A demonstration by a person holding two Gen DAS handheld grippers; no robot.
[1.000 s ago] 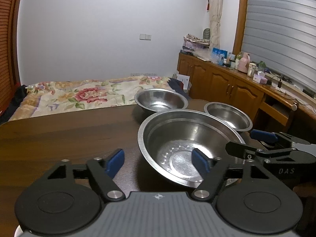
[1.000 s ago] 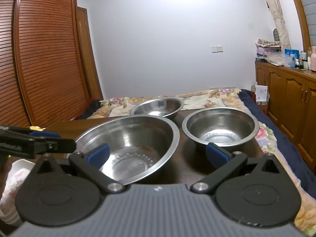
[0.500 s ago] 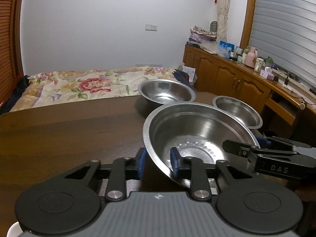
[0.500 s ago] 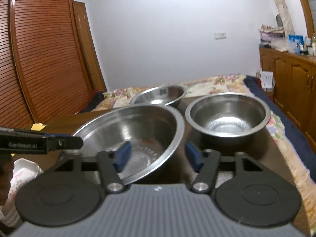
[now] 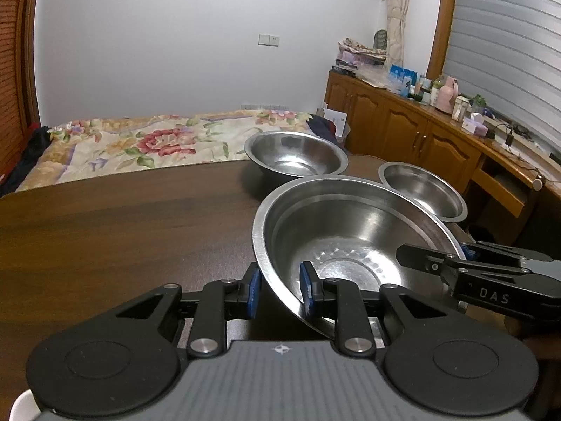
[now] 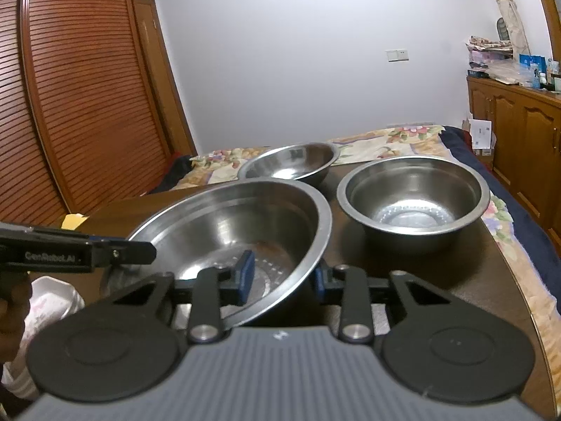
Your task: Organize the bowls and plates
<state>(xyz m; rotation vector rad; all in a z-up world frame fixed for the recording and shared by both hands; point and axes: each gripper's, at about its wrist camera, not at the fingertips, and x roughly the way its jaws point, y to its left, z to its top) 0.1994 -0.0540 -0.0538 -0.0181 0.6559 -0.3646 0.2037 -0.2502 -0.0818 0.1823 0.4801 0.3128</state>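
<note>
The left gripper [image 5: 278, 289] has its two blue-padded fingers closed in on the near-left rim of the large steel bowl [image 5: 354, 242], one pad outside the wall and one inside. The right gripper [image 6: 282, 275] pinches the same bowl at its near-right rim in the same manner, with the left pad inside the bowl and the right pad outside, below the rim. In the right wrist view the large bowl appears tilted, with its right edge higher than its left. Whether its base touches the table cannot be determined.

The bowl sits over the near-right part of a dark wooden table [image 5: 122, 224]. Each gripper appears in the other camera as a black bar reaching in from the side at the bowl's rim.

Two smaller steel bowls stand on the table beyond the large one. The deep bowl [image 6: 413, 200] is to the right, close to the table edge. The shallow bowl [image 6: 289, 165] is farther back, near the far edge.

Behind the table is a bed with a floral cover [image 5: 147, 147]. Wooden cabinets [image 5: 403, 129] line the right wall. A louvred wooden wardrobe [image 6: 80, 98] stands at the left.
</note>
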